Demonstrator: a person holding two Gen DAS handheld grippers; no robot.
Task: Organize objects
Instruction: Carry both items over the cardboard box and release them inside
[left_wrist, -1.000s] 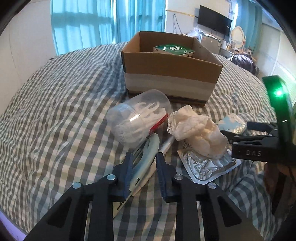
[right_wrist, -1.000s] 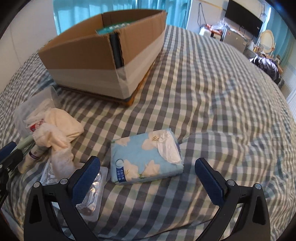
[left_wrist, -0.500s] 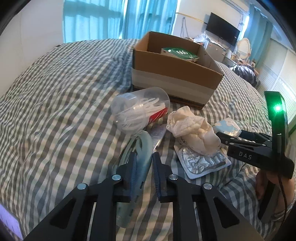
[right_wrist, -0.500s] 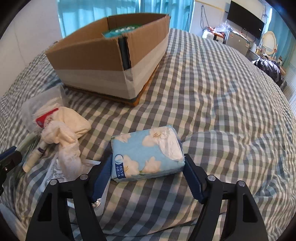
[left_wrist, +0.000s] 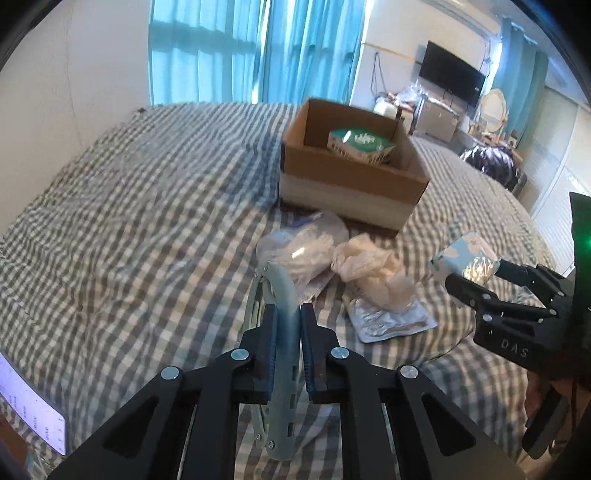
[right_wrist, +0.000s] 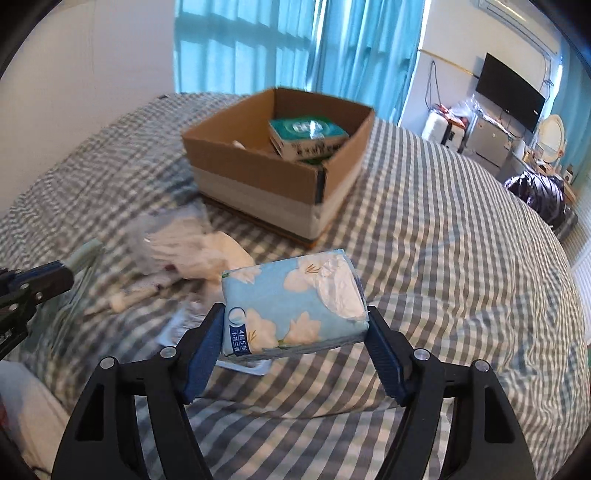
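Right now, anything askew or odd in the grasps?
The tissue pack sits tilted between the right gripper fingers, its flap peeled open. The left gripper holds a pale-green folding tool cleanly. Nothing spilled.

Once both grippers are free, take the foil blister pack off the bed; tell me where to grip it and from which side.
Grip the foil blister pack by its near right corner, coming in low from the right. It lies flat on the checked bedspread, so only an edge offers purchase, and the crumpled white cloth covers its far end. The tissue pack and pale blue tool must go first.
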